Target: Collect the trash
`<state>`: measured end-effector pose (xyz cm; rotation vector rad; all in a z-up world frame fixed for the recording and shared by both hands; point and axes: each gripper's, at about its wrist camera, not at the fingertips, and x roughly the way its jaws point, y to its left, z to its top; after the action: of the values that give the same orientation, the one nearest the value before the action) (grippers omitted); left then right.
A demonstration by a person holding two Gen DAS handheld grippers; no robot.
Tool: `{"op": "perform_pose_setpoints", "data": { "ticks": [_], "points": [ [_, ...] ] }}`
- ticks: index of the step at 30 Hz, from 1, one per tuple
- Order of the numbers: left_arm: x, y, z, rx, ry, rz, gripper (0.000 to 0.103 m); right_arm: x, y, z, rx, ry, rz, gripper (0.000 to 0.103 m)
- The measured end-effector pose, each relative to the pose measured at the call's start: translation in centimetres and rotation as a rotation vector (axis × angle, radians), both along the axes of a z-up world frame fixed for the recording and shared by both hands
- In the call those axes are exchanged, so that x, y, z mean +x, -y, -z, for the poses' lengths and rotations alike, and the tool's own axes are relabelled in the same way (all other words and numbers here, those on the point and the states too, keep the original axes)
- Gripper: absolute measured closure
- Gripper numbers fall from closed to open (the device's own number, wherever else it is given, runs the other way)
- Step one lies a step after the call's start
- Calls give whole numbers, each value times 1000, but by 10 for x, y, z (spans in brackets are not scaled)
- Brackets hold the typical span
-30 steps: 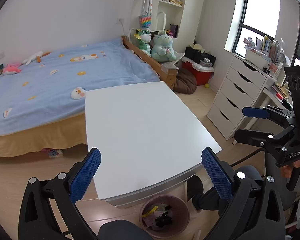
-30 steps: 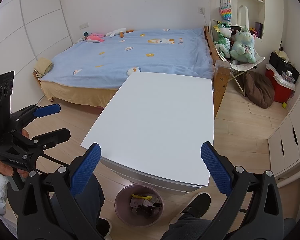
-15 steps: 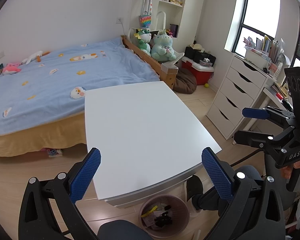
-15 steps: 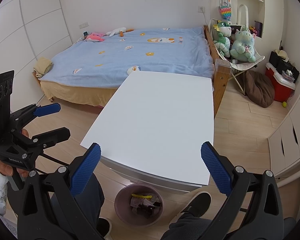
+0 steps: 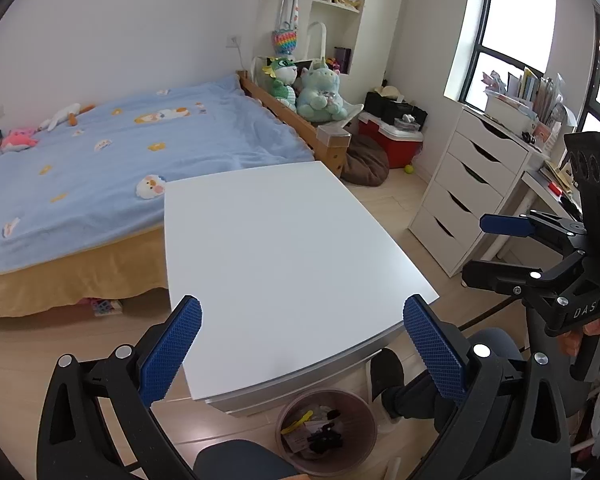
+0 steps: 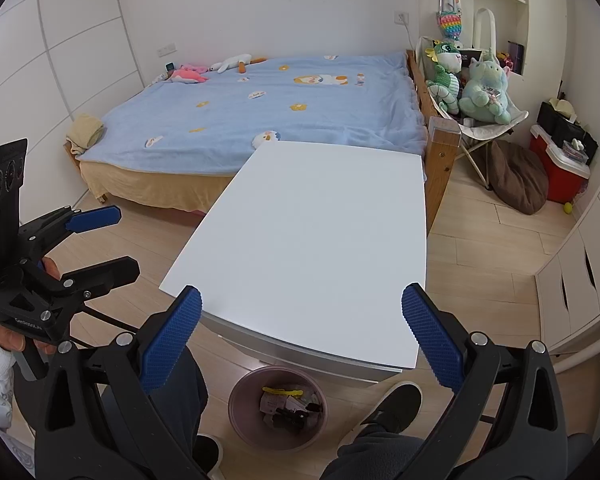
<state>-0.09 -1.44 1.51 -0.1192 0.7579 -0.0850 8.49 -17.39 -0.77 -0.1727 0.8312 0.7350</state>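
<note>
A round mauve trash bin stands on the floor under the near edge of the white table. It holds paper scraps, a yellow strip and dark bits. My left gripper hangs open above the table's near edge, nothing between its blue pads. My right gripper is likewise open and empty over the near edge. Each gripper also shows in the other's view, the right gripper at the right and the left gripper at the left, both open.
A bed with a blue blanket lies beyond the table. A white drawer unit stands to the right, with a red cooler and brown cushion behind. The person's shoes and knees flank the bin.
</note>
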Motion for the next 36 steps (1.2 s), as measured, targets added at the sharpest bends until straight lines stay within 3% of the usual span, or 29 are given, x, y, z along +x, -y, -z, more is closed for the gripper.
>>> {"op": "perform_pose_setpoints", "data": {
  "ticks": [14,20,25,29,36],
  "points": [
    [-4,3,2,23,10,-5,6,-2,7,1,-3,7,17,4],
    [-26,-10,12,36,26,-104,6,-17,28,9,-23,30,56,5],
    [-71,-50,39,62,1,-312,6,-38,87,33,-55,49,196,5],
    [-132,-104,63,85,-65,-561,6,-50,163,62,-134,17,379,5],
    [-287,-225,111,63,-228,-1152,6,-76,365,110,-195,-68,948,5]
  ]
}}
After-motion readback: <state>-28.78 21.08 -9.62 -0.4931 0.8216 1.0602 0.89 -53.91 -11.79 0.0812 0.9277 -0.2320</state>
